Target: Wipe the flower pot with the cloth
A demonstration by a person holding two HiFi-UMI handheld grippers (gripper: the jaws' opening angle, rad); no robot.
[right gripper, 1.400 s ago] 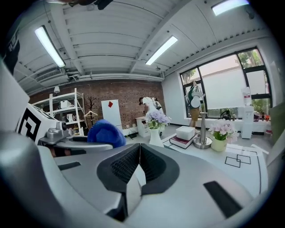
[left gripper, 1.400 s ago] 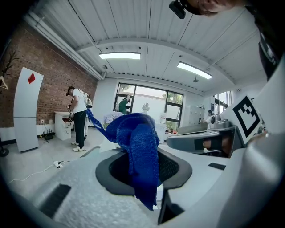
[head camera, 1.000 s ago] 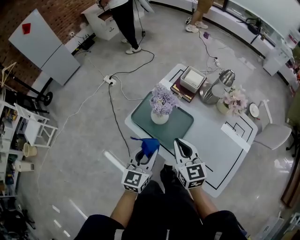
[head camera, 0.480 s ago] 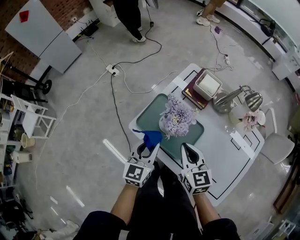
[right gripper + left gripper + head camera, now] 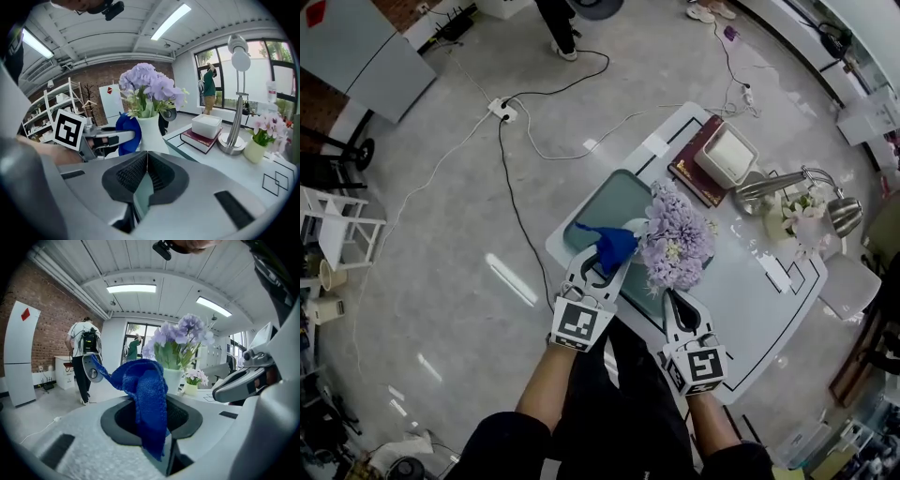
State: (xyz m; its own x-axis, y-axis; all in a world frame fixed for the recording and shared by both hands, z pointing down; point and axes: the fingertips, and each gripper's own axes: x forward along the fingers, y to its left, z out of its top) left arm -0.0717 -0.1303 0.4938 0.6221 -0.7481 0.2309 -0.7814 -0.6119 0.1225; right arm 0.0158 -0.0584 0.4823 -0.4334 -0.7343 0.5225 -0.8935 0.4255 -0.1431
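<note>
A white flower pot [image 5: 152, 133] with purple flowers [image 5: 675, 246] stands on a green tray [image 5: 605, 202] on the white table. From the head view the blooms hide the pot. My left gripper [image 5: 602, 264] is shut on a blue cloth [image 5: 614, 246], held just left of the flowers. In the left gripper view the cloth [image 5: 147, 394] hangs over the jaws, with the pot [image 5: 172, 378] close behind it. My right gripper [image 5: 678, 307] hovers at the table's near edge, below the flowers. Its jaws [image 5: 146, 153] are shut with nothing between them, the pot right ahead.
Beyond the tray lie a dark red book with a white box [image 5: 724, 155] on it, a silver desk lamp [image 5: 797, 183] and a small pot of pink flowers [image 5: 797, 211]. Cables and a power strip [image 5: 502, 110] run across the floor. A chair [image 5: 848, 281] stands at the right.
Both grippers have moved forward over the table. The left one carried the cloth up beside the flowers, and the right one now sits just below them.
</note>
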